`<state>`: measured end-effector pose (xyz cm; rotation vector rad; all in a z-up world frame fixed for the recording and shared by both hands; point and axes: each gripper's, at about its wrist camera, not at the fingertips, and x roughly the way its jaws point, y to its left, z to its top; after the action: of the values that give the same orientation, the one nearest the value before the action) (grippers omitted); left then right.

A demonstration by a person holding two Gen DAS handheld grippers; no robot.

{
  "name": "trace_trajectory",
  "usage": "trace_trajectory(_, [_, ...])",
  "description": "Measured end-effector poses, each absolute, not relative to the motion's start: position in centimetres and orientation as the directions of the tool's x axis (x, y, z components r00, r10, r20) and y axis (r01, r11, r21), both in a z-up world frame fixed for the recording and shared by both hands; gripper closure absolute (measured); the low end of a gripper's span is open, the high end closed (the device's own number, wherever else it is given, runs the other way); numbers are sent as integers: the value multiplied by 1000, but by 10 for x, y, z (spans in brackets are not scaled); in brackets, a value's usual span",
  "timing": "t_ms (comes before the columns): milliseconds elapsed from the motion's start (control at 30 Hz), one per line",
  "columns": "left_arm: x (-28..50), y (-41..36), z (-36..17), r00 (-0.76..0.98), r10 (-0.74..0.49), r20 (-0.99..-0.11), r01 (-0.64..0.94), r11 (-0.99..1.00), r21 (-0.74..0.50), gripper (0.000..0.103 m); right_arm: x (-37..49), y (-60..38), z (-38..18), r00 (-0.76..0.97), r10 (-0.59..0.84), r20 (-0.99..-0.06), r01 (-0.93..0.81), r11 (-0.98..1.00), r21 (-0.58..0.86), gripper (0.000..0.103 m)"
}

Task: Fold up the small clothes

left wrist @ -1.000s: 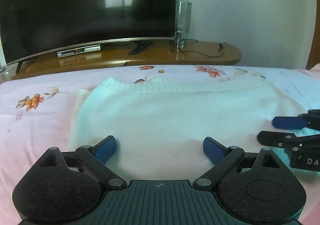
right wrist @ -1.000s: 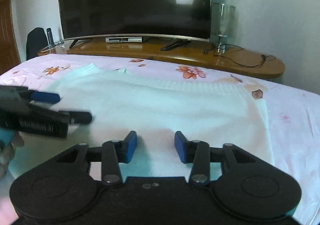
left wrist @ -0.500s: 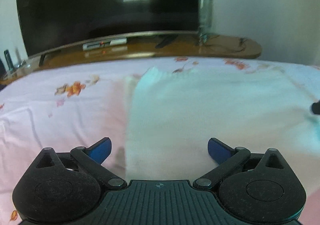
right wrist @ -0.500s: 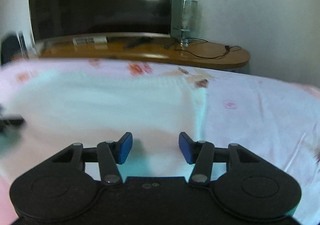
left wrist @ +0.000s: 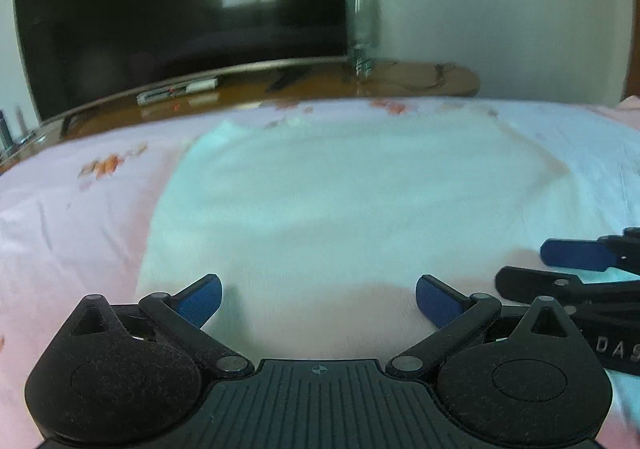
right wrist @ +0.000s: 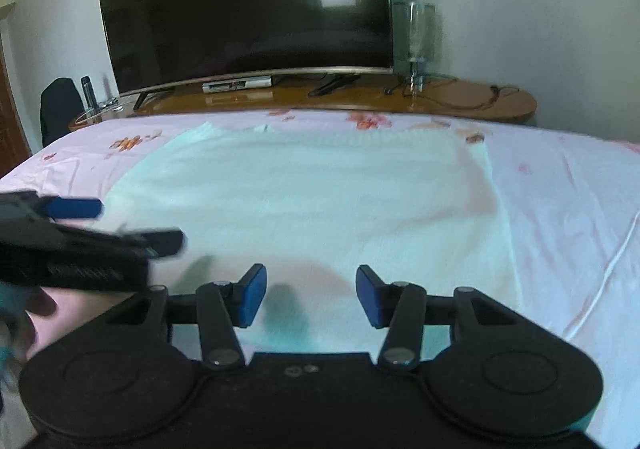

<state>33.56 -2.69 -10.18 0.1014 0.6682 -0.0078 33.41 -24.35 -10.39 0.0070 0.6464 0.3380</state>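
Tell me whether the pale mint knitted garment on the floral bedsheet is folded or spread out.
Spread flat. The pale mint knitted garment lies as one broad panel on the pink floral bedsheet, ribbed edge farthest from the camera; hidden folds cannot be ruled out.

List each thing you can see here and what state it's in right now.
White knit garment: lying flat on the bedsheet, near edge not lifted.
Left claw: open, nothing between its pads, jaws just opened wider.
Right claw: open, empty, over the garment's near edge.
Television: screen dark.
Floral bedsheet: spread, slightly creased.
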Motion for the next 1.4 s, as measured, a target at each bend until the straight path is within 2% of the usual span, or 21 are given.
trace_trajectory(267, [317,-15,-111,789,59,-611,-9,996,85,0,316,-237,-114,763,274,-585,-358,933,-30,55])
trace_trajectory(333, [309,0,-111,789,57,-612,-22,998,65,0,310,-257,-114,785,221,-579,-315,947,-64,53])
trace_trajectory(433, [303,9,-113,789,53,-612,-26,998,53,0,301,-304,-115,791,162,-590,-217,976,-24,51])
trace_trajectory(600, [309,4,-113,783,78,-617,-48,997,65,0,299,-308,-112,790,138,-598,-208,977,-49,53])
trace_trajectory(733, [309,3,-114,783,71,-618,-46,997,57,0,293,-302,-98,829,162,-535,-184,983,12,55])
trace_trajectory(800, [309,3,-114,783,71,-618,-44,997,58,0,304,-301,-112,777,159,-609,-179,983,28,55])
trace_trajectory(867, [309,4,-114,783,69,-618,-44,998,55,0,304,-295,-117,784,140,-605,-189,982,-18,53])
trace_trajectory(1200, [296,13,-101,783,90,-615,-81,996,43,0,310,-292,-107,756,129,-642,-174,985,-8,51])
trace_trajectory(1233, [286,18,-93,799,87,-595,-100,995,10,0,309,-295,-104,758,127,-640,-162,987,4,50])
trace_trajectory(1333, [259,42,-88,805,-40,-592,-136,959,-249,1,299,-303,-90,800,120,-588,-137,990,16,44])
trace_trajectory(1367, [256,52,-93,796,-86,-600,-163,923,-349,13,298,-304,-88,805,117,-581,-132,991,17,44])
trace_trajectory(1400, [255,61,-100,788,-123,-603,-194,880,-433,34,296,-305,-86,810,124,-573,-132,991,28,44])
